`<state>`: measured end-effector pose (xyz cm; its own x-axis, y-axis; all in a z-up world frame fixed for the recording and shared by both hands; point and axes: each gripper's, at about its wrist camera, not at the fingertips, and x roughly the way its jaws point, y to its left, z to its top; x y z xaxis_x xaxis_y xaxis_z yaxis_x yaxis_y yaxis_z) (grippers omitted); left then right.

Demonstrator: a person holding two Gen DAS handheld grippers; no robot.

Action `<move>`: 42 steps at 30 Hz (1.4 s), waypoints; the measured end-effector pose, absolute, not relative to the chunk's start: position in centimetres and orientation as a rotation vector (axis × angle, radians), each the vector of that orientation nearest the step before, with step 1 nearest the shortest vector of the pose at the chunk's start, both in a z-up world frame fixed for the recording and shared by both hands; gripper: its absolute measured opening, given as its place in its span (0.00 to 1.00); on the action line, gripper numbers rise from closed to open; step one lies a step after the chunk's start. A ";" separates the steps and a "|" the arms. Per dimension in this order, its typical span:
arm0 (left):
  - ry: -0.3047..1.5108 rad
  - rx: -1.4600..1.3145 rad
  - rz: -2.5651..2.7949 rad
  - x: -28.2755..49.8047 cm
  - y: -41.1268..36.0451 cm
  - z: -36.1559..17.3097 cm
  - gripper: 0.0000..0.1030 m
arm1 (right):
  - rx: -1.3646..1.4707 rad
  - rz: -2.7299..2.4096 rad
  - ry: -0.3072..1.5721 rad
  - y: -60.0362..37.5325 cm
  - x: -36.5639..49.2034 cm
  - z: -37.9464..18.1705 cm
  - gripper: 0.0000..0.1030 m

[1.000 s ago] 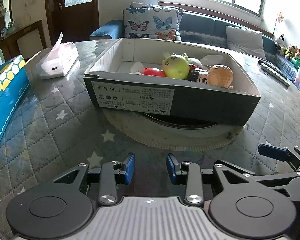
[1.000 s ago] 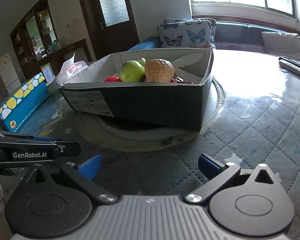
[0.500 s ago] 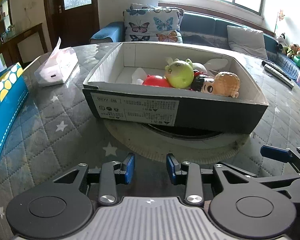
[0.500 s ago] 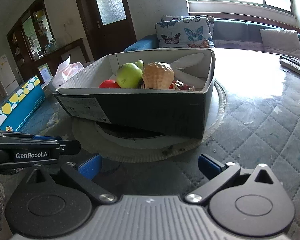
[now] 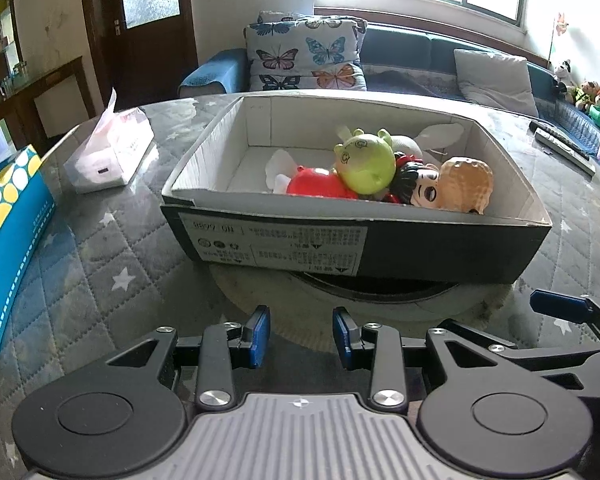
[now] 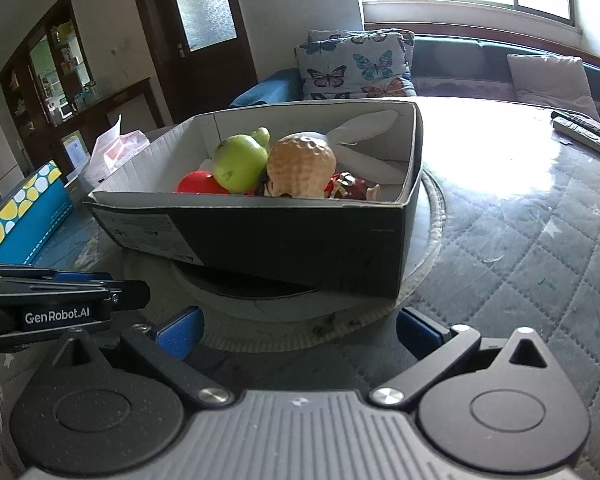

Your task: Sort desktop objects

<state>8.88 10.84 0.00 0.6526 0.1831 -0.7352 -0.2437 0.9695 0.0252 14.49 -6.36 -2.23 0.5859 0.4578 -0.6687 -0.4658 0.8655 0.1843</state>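
A black cardboard box [image 5: 440, 250] with a white inside stands on a round turntable in front of me; it also shows in the right wrist view [image 6: 300, 248]. In it lie a green toy head [image 5: 366, 165], a red toy [image 5: 318, 185], a black-haired doll [image 5: 418, 186], a tan round toy [image 5: 466, 182] and a white plush. The green toy head [image 6: 240, 162] and the tan round toy [image 6: 302, 164] also show in the right wrist view. My left gripper [image 5: 301, 336] is open by a narrow gap and empty, short of the box. My right gripper [image 6: 296, 330] is wide open and empty, just before the turntable.
A tissue pack [image 5: 110, 156] and a blue dotted box [image 5: 8, 232] lie at the left on the quilted table cover [image 5: 100, 264]. Remote controls [image 5: 562, 146] lie at the far right. The turntable rim [image 6: 434, 216] juts out from under the box. A sofa stands behind.
Both grippers have risen and tilted, so more of the box's inside shows. The jaws have kept their gaps. The toys have not moved.
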 end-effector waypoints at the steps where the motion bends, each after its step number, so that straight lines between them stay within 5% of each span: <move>1: 0.825 -0.075 0.244 9.0 10.8 0.0 0.36 | -0.011 0.535 0.776 -6.3 14.6 -2.2 1.00; 42: 0.838 0.001 0.260 12.3 11.4 -0.5 0.36 | -0.004 0.444 0.826 -4.9 17.6 -2.8 1.00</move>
